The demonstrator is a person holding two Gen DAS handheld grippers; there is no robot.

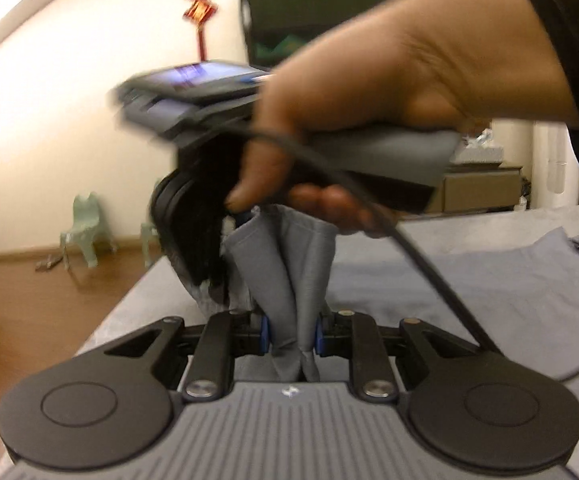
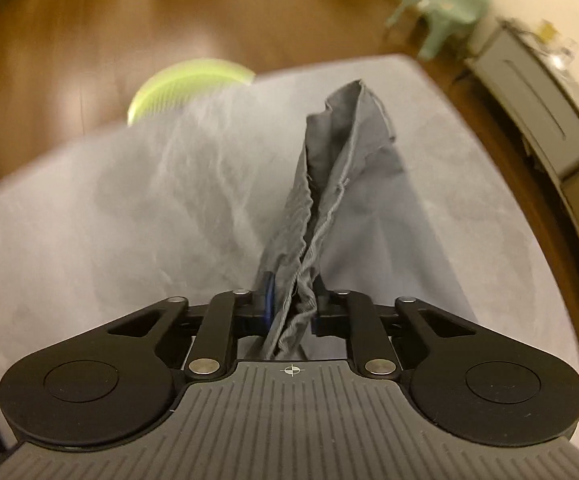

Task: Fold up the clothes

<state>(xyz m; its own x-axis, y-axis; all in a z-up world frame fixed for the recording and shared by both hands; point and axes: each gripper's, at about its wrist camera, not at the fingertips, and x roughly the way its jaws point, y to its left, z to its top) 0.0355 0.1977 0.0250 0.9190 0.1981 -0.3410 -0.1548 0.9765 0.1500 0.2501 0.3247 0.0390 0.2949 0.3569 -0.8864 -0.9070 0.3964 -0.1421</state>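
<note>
Both grippers clamped on the grey garment.

The left gripper (image 1: pixel 289 334) pinches a bunched fold of the grey garment (image 1: pixel 285 264); the right gripper (image 2: pixel 292 306) pinches another fold, which hangs above the grey bed sheet (image 2: pixel 109 220). A green basket (image 2: pixel 187 84) stands beyond the edge.

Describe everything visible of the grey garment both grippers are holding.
The grey garment is a thin, woven-looking cloth with stitched hems, creased and bunched into vertical folds. The left gripper and the right gripper are each shut on a gathered edge of it. In the left wrist view the rest of it lies spread on the grey bed.
</note>
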